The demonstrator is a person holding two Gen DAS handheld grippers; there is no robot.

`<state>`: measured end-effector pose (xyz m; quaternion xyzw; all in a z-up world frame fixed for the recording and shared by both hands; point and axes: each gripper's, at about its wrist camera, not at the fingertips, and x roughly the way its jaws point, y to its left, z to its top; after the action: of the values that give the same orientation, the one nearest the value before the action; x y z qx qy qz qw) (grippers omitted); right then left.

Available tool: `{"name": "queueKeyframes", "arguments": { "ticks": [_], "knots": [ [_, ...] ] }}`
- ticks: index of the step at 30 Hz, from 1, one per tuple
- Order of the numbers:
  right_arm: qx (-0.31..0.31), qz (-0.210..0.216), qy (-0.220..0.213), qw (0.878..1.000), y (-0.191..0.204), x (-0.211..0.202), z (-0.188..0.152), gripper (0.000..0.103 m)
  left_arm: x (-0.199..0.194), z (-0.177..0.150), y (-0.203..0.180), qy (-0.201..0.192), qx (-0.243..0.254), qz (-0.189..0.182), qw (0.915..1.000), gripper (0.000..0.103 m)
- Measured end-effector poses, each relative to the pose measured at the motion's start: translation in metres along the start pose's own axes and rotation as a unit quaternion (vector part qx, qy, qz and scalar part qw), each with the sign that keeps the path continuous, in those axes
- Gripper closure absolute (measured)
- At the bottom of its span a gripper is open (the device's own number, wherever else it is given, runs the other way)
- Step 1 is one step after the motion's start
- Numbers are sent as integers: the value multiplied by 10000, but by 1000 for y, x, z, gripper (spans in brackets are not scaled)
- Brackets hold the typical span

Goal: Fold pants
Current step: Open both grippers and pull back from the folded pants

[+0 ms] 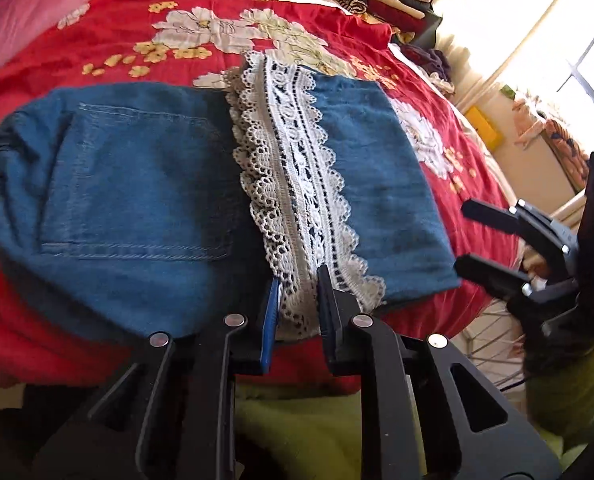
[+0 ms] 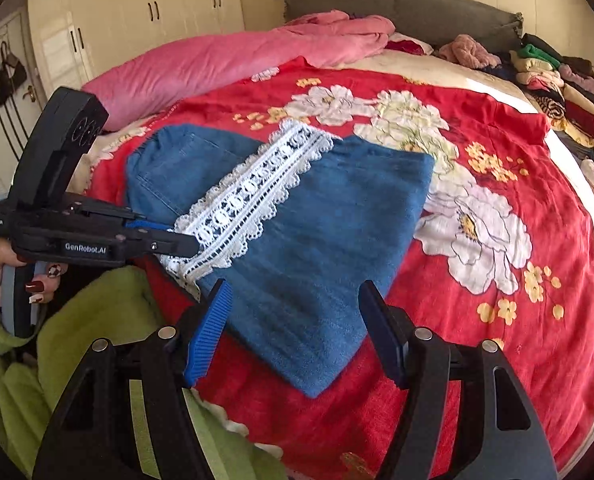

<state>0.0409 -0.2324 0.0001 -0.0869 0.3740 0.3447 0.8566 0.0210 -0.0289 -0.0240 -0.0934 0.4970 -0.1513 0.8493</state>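
Blue denim pants lie folded on the red flowered bedspread, with a white lace hem band lying across the top. In the right wrist view the pants and lace lie just ahead. My left gripper is open, its fingers straddling the near end of the lace at the bed edge; it also shows in the right wrist view. My right gripper is open and empty above the pants' near right corner; in the left wrist view it hovers right of the pants.
A pink duvet lies along the far left of the bed. Stacks of folded clothes sit at the far right. A wardrobe stands behind. My green sleeve is at the near bed edge.
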Motion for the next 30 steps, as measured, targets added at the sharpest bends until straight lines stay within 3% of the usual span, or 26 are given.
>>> {"name": "queueKeyframes", "arguments": {
  "ticks": [5, 10, 13, 30],
  "knots": [
    [-52, 68, 155, 9998, 8, 15, 2, 38, 3, -3, 2, 27, 127, 184, 9997, 85],
    [63, -105, 487, 9987, 2, 28, -10, 38, 5, -4, 0, 41, 220, 250, 9994, 84],
    [124, -301, 799, 9963, -7, 40, -24, 38, 5, -5, 0, 46, 207, 225, 9995, 79],
    [395, -236, 487, 9978, -16, 17, -19, 38, -10, -6, -6, -113, 280, 394, 9988, 64]
  ]
}}
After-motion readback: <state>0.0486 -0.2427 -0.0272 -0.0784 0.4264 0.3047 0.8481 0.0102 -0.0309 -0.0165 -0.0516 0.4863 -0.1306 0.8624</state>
